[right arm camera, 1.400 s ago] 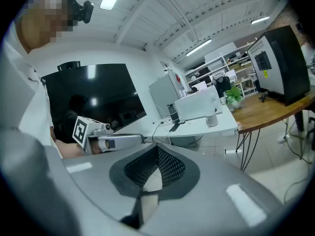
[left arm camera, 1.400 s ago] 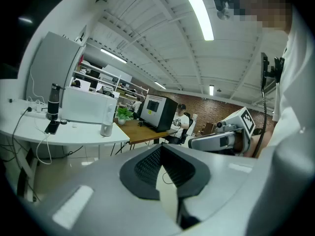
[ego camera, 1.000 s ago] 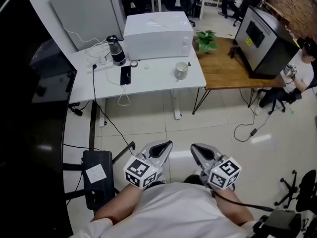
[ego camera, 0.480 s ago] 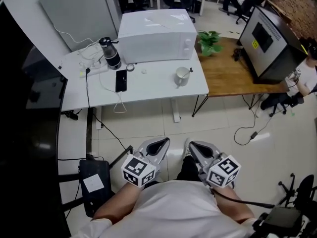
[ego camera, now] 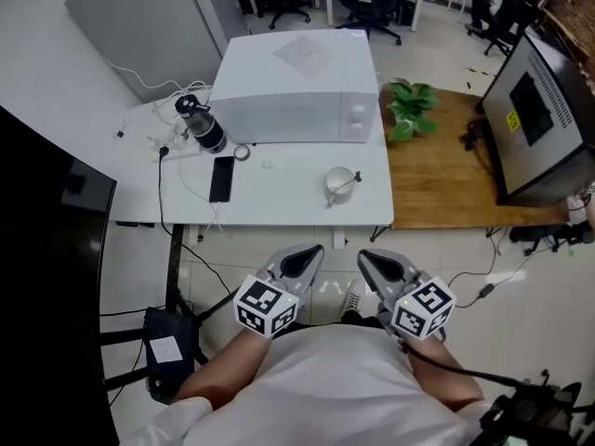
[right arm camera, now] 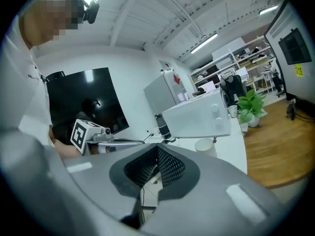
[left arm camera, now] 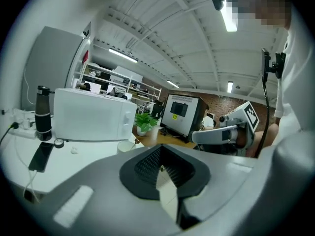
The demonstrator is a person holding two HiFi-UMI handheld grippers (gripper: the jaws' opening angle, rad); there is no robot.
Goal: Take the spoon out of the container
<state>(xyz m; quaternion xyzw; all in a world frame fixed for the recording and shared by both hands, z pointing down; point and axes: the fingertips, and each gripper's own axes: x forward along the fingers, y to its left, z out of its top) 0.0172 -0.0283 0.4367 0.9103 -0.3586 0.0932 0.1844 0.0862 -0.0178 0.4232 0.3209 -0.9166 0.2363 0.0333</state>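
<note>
The spoon [ego camera: 350, 181] stands in the cup [ego camera: 337, 183], with its handle leaning out over the rim toward my right. The cup sits on the white table [ego camera: 279, 198], well ahead of both my grippers and roughly in line with the gap between them. Neither gripper touches it.

My left gripper [ego camera: 311, 269] is clenched, jaws pressed together with nothing between them. My right gripper [ego camera: 365, 273] is clenched and empty too. I hold them side by side close to my body, over the floor [ego camera: 437, 249] and short of the table's near edge, tips pointing at the table.

Just beyond the cup stands the microwave [ego camera: 297, 86], its knobs at the end nearest the cup. A phone [ego camera: 221, 177] lies flat on the table ahead and to the left of my left gripper, well apart from the cup. Past the phone, a dark bottle [ego camera: 200, 124] stands upright beside the microwave's left end.

Ahead and to the right of my right gripper, a wooden table [ego camera: 446, 179] butts against the white one. It carries a plant [ego camera: 411, 108] at its far corner, near the microwave. Further right stands a big dark monitor [ego camera: 544, 110].
</note>
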